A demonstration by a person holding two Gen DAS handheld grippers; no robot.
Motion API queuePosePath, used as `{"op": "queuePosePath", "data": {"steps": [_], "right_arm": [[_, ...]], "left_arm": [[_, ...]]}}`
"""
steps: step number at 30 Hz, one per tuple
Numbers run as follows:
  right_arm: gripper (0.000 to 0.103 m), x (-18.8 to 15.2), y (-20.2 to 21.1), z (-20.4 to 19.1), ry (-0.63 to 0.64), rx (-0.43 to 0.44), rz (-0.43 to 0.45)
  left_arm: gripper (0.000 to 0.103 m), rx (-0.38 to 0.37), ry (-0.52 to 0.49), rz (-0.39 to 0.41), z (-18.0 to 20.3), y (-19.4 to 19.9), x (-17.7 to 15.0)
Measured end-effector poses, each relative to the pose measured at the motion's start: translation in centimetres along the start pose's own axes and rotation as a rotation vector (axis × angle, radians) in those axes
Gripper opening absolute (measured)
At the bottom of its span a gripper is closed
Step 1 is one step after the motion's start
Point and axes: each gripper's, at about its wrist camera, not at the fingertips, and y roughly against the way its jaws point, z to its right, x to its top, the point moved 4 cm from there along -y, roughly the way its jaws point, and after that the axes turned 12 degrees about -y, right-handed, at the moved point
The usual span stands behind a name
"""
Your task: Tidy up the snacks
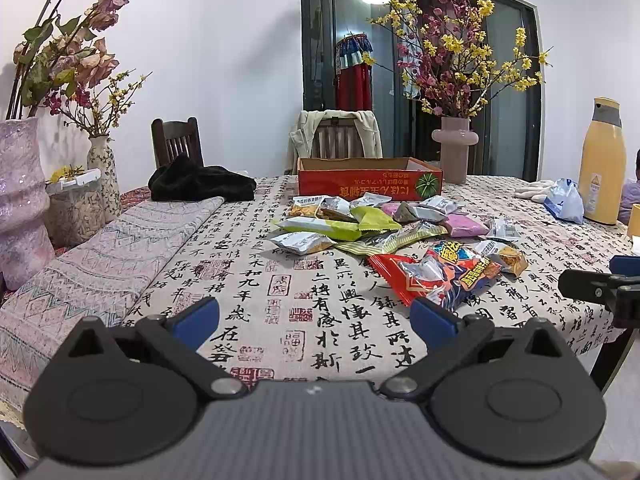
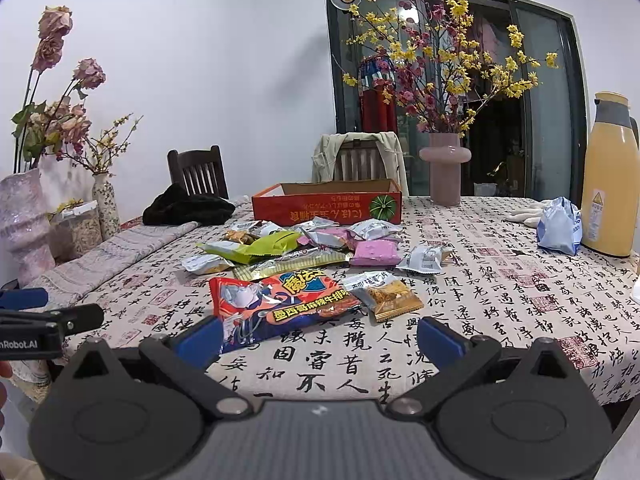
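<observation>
Two claws poised at the near edge of a calligraphy-print tablecloth (image 2: 500, 264), both spread wide and gripping nothing. Scattered in the middle of each frame, a heap of snack packets (image 2: 304, 244), well short of the open red cardboard box (image 2: 326, 202) behind it at centre. Nearest of the heap, a large red-and-blue snack bag (image 2: 280, 306), lying flat just above the left finger of the right gripper (image 2: 320, 338) in the right wrist view, long axis running left to right across the frame and tilted slightly. Same bag (image 1: 436, 274) seen in the left wrist view just above the right finger of the left gripper (image 1: 316, 318), so set between the two claws. Right claw judged marginally nearer and better lined up. Beside the bag on its right, a small gold-and-silver packet (image 2: 390, 294), touching or nearly touching it. Probable first pick: the big bag, carried toward the upper centre of frame into the box.
</observation>
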Motion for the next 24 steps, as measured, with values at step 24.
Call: {"op": "queuePosePath", "data": {"steps": [24], "right_arm": [[0.103,-0.10,-0.16,0.19,-0.010,0.006,-0.011]], "left_arm": [[0.103,-0.004,0.002,-0.017,-0.13,-0.15,-0.20]]}}
